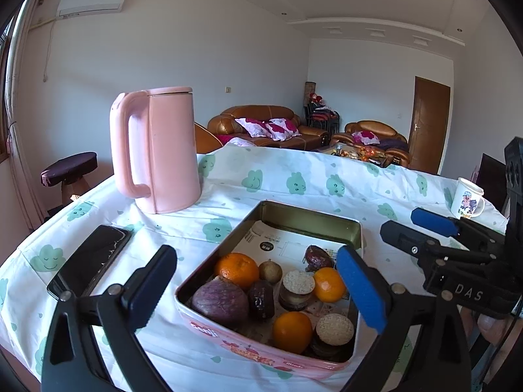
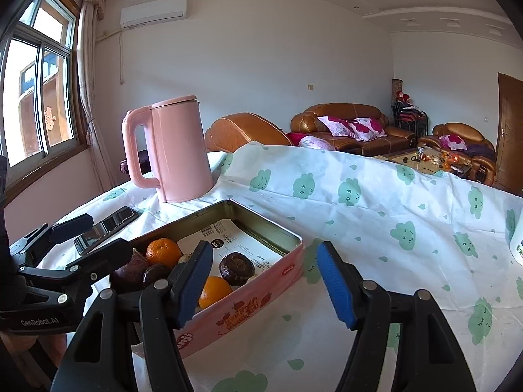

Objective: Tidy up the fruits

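A pink tin point(image 1: 310, 215) on the cloud-print cloth holds three oranges, among them one at the left point(image 1: 237, 269) and one at the front point(image 1: 292, 331). With them lie a purple fruit point(image 1: 219, 300), dark wrinkled fruits and round crackers point(image 1: 298, 282). My left gripper point(image 1: 258, 289) hangs open over the tin's near end, its blue pads wide apart and touching nothing. In the right wrist view my right gripper point(image 2: 266, 282) is open at the tin's point(image 2: 261, 215) near right corner, empty. Its left finger hides part of an orange point(image 2: 214, 290).
A pink kettle point(image 1: 157, 150) stands behind the tin at the left. A dark phone point(image 1: 91, 261) lies left of the tin. A printed mug point(image 1: 467, 197) sits near the table's right edge. Sofas and a low table are beyond.
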`<state>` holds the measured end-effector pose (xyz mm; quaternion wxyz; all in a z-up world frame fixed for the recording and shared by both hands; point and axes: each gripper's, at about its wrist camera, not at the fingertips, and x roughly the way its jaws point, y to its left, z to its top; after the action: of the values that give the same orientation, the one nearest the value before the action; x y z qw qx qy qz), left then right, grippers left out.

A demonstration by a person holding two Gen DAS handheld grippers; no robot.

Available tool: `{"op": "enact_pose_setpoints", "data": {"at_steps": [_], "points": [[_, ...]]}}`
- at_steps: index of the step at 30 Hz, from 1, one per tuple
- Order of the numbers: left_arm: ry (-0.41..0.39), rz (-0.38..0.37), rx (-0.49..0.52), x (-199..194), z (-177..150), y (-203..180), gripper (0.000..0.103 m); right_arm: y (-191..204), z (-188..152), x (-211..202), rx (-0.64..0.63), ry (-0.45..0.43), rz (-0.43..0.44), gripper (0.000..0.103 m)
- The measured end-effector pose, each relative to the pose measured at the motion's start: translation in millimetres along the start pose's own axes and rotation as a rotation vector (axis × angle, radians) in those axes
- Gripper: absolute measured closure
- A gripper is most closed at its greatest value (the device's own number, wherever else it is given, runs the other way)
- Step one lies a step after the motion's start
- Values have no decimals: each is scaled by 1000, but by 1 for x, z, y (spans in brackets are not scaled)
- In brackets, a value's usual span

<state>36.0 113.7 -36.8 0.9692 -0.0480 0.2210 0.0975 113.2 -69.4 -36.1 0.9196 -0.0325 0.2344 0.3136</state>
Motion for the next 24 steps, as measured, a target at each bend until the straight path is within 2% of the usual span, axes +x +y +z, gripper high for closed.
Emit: {"op": "enact_pose_setpoints", "data": {"at_steps": [24], "points": [[-7, 2, 6, -4, 3, -5, 2, -4, 0, -9, 7, -18, -1, 32]]}}
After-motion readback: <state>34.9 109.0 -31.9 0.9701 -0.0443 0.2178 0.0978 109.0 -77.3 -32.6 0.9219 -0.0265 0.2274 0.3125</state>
